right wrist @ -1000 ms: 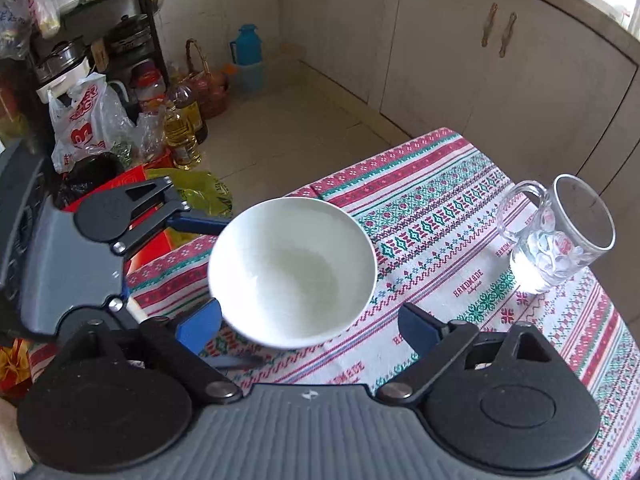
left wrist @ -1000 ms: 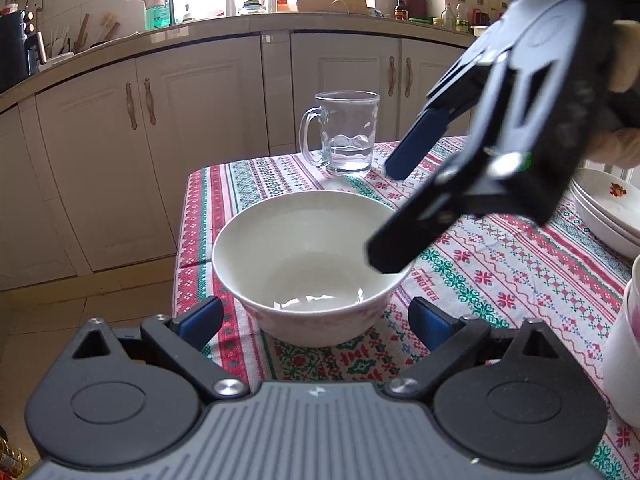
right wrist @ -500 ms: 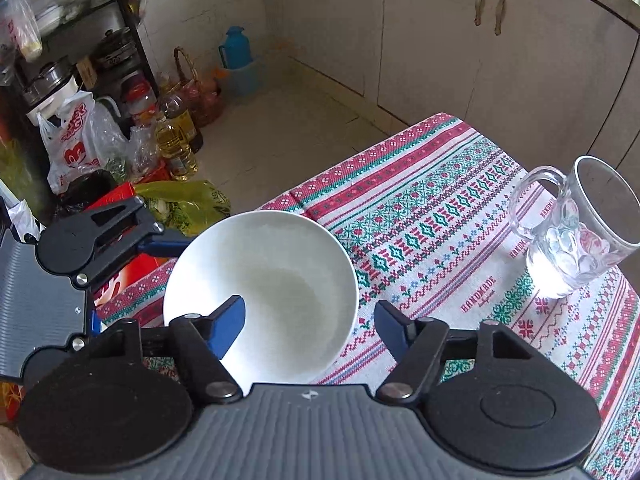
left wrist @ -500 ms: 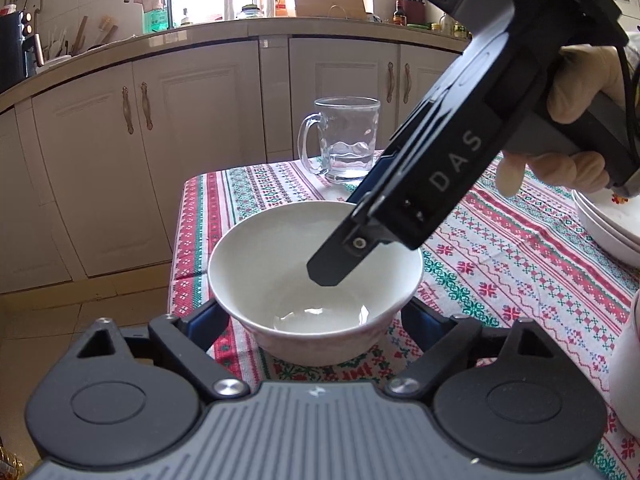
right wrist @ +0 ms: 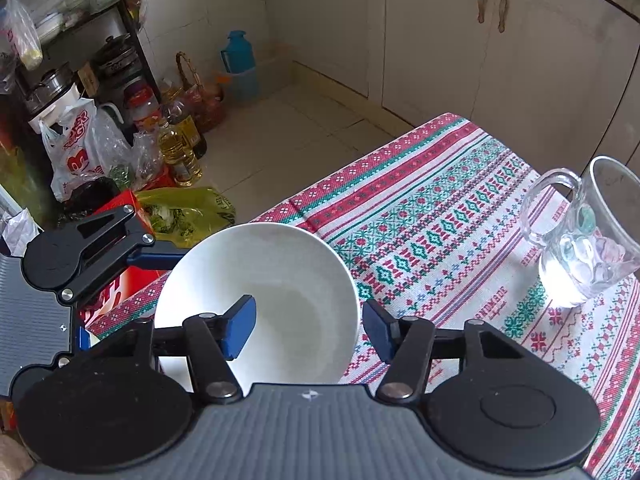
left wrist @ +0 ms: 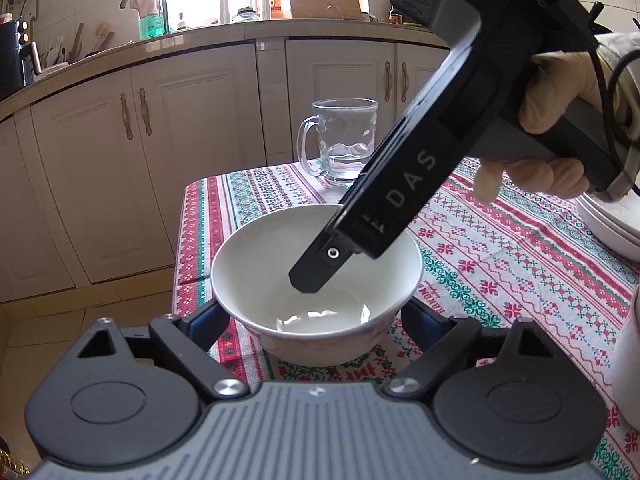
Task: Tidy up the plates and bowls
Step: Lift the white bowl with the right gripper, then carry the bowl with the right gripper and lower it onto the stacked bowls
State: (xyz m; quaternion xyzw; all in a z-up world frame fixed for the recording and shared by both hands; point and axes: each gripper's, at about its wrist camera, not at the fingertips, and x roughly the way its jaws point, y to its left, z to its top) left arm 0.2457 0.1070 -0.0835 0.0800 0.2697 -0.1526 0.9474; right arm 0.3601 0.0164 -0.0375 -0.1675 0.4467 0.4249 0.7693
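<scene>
A white bowl stands near the table's corner on the patterned cloth; it also shows in the right wrist view. My left gripper is open, its blue pads low on either side of the bowl's base. My right gripper is open and straddles the bowl's near right rim, one pad inside and one outside. It reaches down into the bowl in the left wrist view. A stack of white plates lies at the right edge.
A glass mug with some water stands behind the bowl, also in the right wrist view. A white cup edge is at the right. The table edge drops to the floor, where bags and bottles lie.
My right gripper has come down from above the bowl until its fingers straddle the rim. My left gripper has moved closer around the bowl's base.
</scene>
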